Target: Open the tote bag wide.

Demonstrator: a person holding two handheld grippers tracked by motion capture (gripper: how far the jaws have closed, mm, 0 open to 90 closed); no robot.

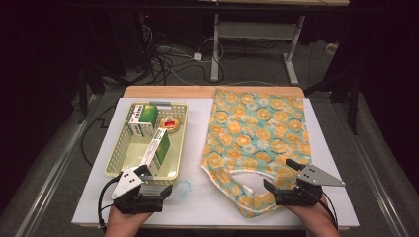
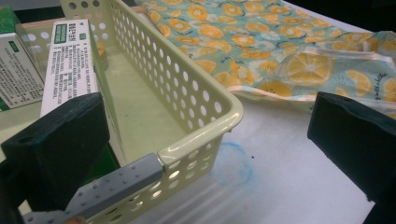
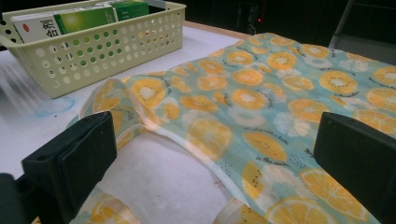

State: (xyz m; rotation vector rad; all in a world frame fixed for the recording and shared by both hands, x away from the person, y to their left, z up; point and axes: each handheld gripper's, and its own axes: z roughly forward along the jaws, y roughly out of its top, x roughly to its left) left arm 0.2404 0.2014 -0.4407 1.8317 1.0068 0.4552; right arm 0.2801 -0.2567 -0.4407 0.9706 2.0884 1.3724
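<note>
Nearest the camera, two forearms come in from the bottom edge of the high view, each hand holding a tool low over the near edge of the surface [image 1: 197, 197].

At the left, the left tool [image 1: 148, 185] sits just at the near end of the basket [image 1: 179, 138] — its jaws stand wide apart, and in the left gripper view the basket's near corner and grey handle plate [image 2: 119, 183] lie between them without either pad pressing on it. Inside the basket stand two green-and-white boxes [image 1: 157, 146] and a small round tin [image 1: 170, 124] toward the far end.

At the right, the right tool [image 1: 289, 185] hovers over the near hem of the fruit-print cloth bag [image 1: 257, 128], which lies flat on the surface beside the basket, apart from it. Its jaws are also wide apart, with the bag's cut-out handle [image 3: 205, 158] between them and nothing clamped.

By the look of it, the work is at its start: neither tool has a hold, and the bag is probably to be opened and the basket's goods packed into it. A likely next move is for the right tool to sink and pinch the handle edge — one layer only, so the mouth can open. Both hands are level, pointing forward across the surface.
</note>
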